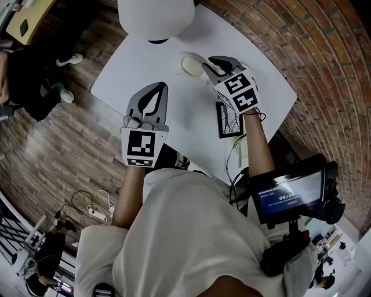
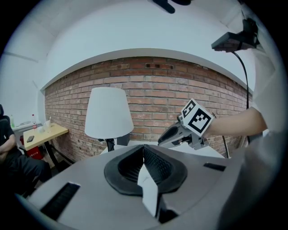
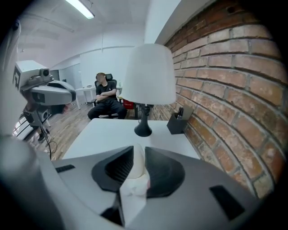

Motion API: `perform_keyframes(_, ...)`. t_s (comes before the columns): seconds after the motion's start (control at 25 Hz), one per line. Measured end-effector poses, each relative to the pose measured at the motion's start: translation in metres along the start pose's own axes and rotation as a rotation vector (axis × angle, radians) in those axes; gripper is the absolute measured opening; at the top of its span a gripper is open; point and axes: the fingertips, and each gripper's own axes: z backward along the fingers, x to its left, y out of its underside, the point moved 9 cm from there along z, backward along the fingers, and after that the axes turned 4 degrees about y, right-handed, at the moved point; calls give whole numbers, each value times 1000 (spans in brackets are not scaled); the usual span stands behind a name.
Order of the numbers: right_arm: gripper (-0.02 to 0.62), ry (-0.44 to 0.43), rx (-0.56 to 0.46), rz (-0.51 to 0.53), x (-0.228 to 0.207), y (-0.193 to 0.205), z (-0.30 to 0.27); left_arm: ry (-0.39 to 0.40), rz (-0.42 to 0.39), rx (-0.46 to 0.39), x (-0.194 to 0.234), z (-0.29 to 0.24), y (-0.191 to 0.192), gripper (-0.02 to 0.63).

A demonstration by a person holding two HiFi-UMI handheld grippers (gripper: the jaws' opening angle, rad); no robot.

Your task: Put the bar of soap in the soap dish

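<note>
white and rounded, the bar of soap point(image 1: 191, 65) sits pinched at the tip of the right gripper point(image 1: 207, 65), over the far part of the white table point(image 1: 145, 64) in the head view. the right gripper view shows those jaws drawn narrow, ribbed pads point(image 3: 118, 168) pressed on both flanks of the bar, whose long axis seems to run out along the jaws. whether it is clear of the tabletop cannot be told. the black wire soap dish point(image 1: 230, 120) lies at roughly 5 o'clock from the soap, back toward the person, just beside the right gripper's marker cube and partly under that wrist. the left gripper point(image 1: 162, 87) hovers at 8 o'clock from the soap, jaws together with nothing between them, well apart from the dish. the right hand is the nearer one and has the soap, so the coming move likely calls for drawing it back toward 5 o'clock and turning the bar to lie along the dish's long side, which appears to run 12 to 6. a white lamp point(image 1: 155, 17) stands at 11 o'clock.
</note>
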Motion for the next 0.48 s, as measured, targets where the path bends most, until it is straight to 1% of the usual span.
perform_keyframes(0.32, 12, 94, -74, -38, 6, -5, 36, 15, -19, -26, -12, 10, -6, 8)
perform_keyframes(0.48, 6, 115, -81, -22, 15, -8, 50, 19, -31, -42, -17, 18, -10, 7)
